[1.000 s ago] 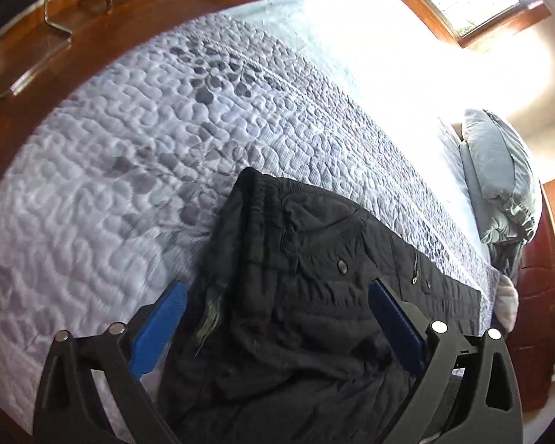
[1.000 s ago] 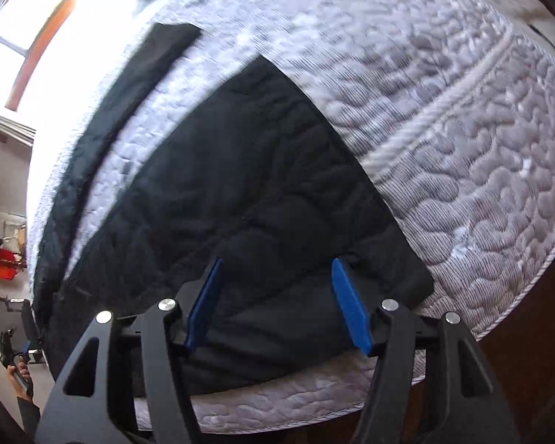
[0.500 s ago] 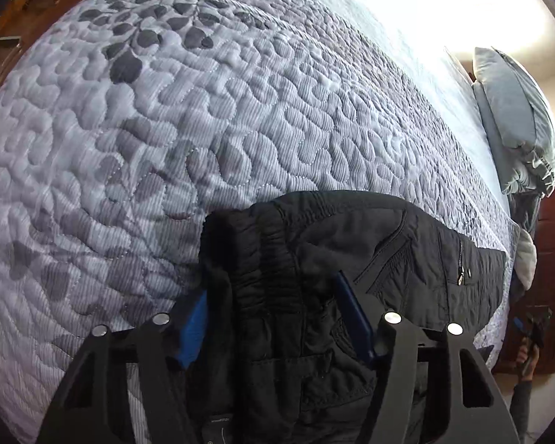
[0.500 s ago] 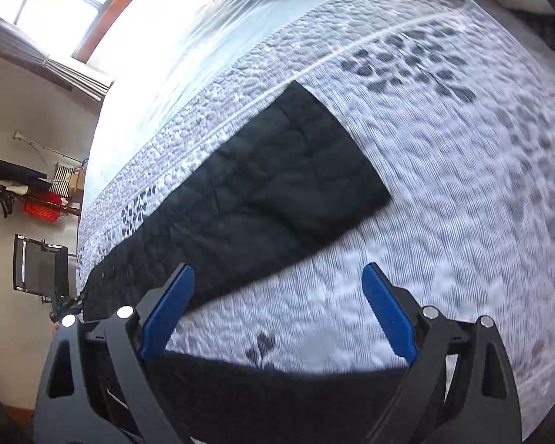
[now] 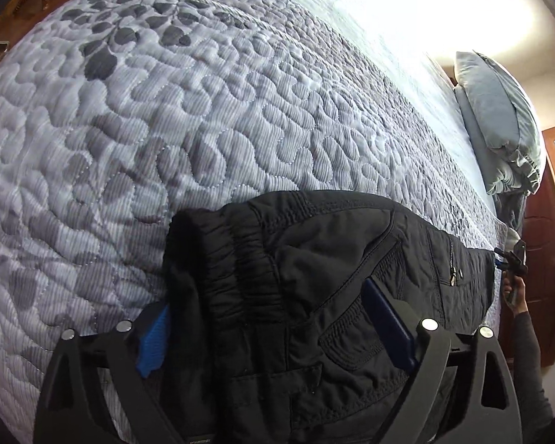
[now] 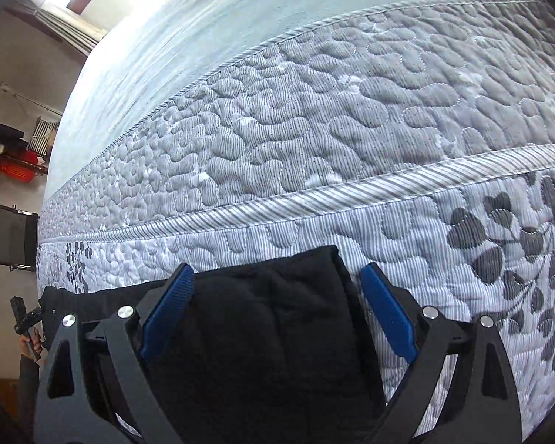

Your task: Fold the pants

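Note:
Black quilted pants (image 5: pixel 333 259) lie along the near edge of a bed. Their elastic waistband sits between the jaws of my left gripper (image 5: pixel 266 296). Those jaws are opening, and the blue pads (image 5: pixel 151 340) stand wide at either side of the bunched cloth without squeezing it. In the right wrist view the end of a pant leg (image 6: pixel 270 333) lies between the wide jaws of my right gripper (image 6: pixel 277 270), with a gap beside its right pad (image 6: pixel 384 310). Each view shows the other gripper small at the far end of the pants, in a hand.
A grey quilted bedspread (image 5: pixel 166 111) with a leaf pattern covers the bed. A pale sheet (image 6: pixel 203 37) and a grey pillow (image 5: pixel 495 118) lie towards its head. Wooden floor (image 5: pixel 18 11) shows past the bed's foot. A chair (image 6: pixel 7 236) stands by the wall.
My left gripper dropped onto the waistband, narrowed on it, then widened again. My right gripper's jaws widened as it swept across the bed, and it now sits over a leg end.

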Motion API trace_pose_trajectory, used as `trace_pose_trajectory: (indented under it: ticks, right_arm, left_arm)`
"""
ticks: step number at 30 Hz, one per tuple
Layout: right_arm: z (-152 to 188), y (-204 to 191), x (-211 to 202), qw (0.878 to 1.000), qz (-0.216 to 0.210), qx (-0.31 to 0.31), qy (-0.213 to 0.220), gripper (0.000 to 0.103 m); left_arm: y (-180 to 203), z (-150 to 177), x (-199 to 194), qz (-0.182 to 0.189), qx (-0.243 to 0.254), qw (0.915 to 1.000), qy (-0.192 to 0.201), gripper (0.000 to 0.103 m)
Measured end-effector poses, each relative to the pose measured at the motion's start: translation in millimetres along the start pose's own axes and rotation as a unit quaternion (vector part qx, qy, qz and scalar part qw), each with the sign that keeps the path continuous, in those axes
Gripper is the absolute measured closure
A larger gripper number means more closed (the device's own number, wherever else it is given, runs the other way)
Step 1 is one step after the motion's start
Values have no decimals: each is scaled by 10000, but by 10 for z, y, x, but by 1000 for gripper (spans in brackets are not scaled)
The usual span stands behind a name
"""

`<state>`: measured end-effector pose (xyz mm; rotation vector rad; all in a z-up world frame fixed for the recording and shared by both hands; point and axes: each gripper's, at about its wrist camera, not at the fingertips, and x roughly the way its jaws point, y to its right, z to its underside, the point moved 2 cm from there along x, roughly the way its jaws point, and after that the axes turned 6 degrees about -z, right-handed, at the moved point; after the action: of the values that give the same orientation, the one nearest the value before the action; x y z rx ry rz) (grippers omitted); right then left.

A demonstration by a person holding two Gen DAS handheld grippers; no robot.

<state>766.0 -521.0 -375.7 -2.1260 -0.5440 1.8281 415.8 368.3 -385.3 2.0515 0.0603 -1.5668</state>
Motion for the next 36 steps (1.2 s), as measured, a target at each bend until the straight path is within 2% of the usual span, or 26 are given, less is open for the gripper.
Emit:
trace_pose_trajectory:
  ticks: [2, 4, 5, 6, 8, 9, 13, 16, 20, 22, 28, 32, 36]
  right_arm:
    - [30, 1, 59, 9997, 72, -199, -120, 10]
    - [53, 33, -2, 9998, -103, -168, -31, 20]
    - [62, 58, -53, 9998, -181, -114, 16, 44]
    - [69, 92, -91, 9995, -307, -46, 17, 74]
    - [109, 125, -181, 9990, -432, 38, 87, 88]
    - [142, 108, -240, 9988, -469, 13, 155, 91]
    - [258, -21, -552, 9972, -508, -88, 540, 94]
    - [367, -139, -931, 9944, -457, -164, 943, 95]
    - [641, -316, -1508, 9884, -482, -289, 1410, 96]
    - [831, -404, -1773, 9856, -457, -370, 1582, 96]
    - [1689, -412, -2477, 9751, -456, -431, 2125, 97]
    - [2446, -336, -2607, 9708, -405, -422, 2327, 97]
    - [3204, -252, -2591, 9682, -357, -271, 2460, 97]
  left_arm:
    - [8, -1, -7, -48, 16, 10000, 20, 13]
    - [-23, 5, -31, -292, 9, 9996, 59, 32]
    - [-27, 4, -28, -386, 11, 9992, 83, 50]
    - [-72, 9, -48, -297, -76, 9995, 79, 61]
    - [-119, 15, -89, -290, -178, 9994, 113, 69]
    - [-103, 19, -108, -335, -165, 9992, 149, 75]
    - [-32, 32, -225, -475, -130, 9980, 396, 92]
    - [16, 39, -432, -435, -110, 9964, 723, 93]
    - [272, 89, -744, -462, 247, 9924, 1115, 94]
    - [436, 140, -959, -328, 468, 9884, 1408, 94]
    - [837, 504, -1542, 65, 1176, 9717, 2046, 94]
    - [799, 884, -1779, 237, 1196, 9669, 2240, 94]
    - [595, 1276, -1889, 322, 970, 9679, 2297, 92]
